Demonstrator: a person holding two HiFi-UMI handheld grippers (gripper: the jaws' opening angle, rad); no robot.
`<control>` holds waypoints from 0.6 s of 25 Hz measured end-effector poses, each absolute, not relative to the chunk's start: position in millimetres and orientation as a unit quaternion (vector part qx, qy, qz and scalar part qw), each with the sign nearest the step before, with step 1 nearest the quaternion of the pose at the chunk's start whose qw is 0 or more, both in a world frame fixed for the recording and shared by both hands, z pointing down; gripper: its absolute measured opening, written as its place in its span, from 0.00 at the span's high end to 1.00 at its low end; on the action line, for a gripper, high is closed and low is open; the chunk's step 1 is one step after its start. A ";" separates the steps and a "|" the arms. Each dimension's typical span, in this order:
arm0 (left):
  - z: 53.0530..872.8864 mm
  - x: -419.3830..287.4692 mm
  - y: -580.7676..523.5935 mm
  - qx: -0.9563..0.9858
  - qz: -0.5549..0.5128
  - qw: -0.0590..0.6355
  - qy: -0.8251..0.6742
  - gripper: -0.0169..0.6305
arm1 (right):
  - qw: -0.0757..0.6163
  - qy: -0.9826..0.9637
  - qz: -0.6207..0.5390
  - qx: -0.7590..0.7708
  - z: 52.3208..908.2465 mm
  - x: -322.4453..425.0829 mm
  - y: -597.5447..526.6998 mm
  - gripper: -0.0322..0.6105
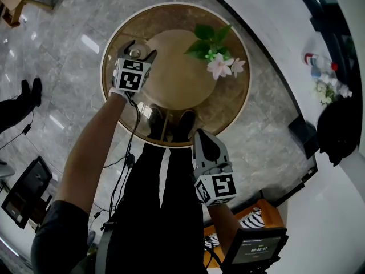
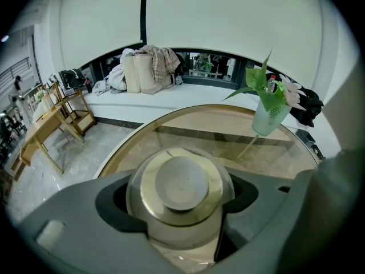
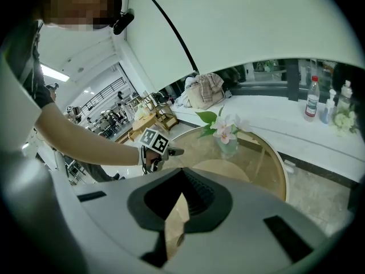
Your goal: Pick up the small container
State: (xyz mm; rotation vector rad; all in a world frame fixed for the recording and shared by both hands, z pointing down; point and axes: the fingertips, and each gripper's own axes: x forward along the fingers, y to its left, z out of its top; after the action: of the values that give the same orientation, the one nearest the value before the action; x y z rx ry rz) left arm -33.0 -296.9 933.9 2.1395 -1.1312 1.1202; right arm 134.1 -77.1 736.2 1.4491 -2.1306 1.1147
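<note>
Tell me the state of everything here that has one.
Left gripper: shut on the small container.
Small container: upright, lid on, between the left gripper's jaws.
Right gripper: shut, holding nothing.
Flower vase: upright, holding flowers.

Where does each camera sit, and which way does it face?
Head view: on the person's head, facing steeply down at the round table; both arms, legs, left gripper, right gripper show.
Left gripper view: on the left gripper, facing across the table; its jaws flank the small container.
Right gripper view: on the right gripper, facing the table; nearly closed jaws, left arm show.
Shared: all show the flower vase.
</note>
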 end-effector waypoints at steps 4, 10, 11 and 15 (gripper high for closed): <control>930.9 -38.4 -294.3 0.775 0.412 0.226 -0.422 0.45 | 0.171 -0.753 0.385 0.505 734.1 131.2 -77.8 0.96; 906.8 -38.9 -281.5 0.794 0.400 0.210 -0.407 0.45 | 0.172 -0.760 0.377 0.501 726.5 125.6 -78.4 0.96; 899.3 -40.0 -278.6 0.794 0.402 0.210 -0.405 0.45 | 0.171 -0.762 0.375 0.499 722.9 122.8 -79.2 0.96; 861.5 -43.2 -269.4 0.800 0.407 0.191 -0.398 0.45 | 0.168 -0.774 0.362 0.492 702.8 111.4 -84.4 0.96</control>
State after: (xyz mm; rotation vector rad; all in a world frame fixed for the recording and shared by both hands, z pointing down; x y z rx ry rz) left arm -43.2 -269.4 861.5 2.2456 -1.1172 1.1434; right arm 111.4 -84.4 702.8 1.3990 -2.2022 1.0297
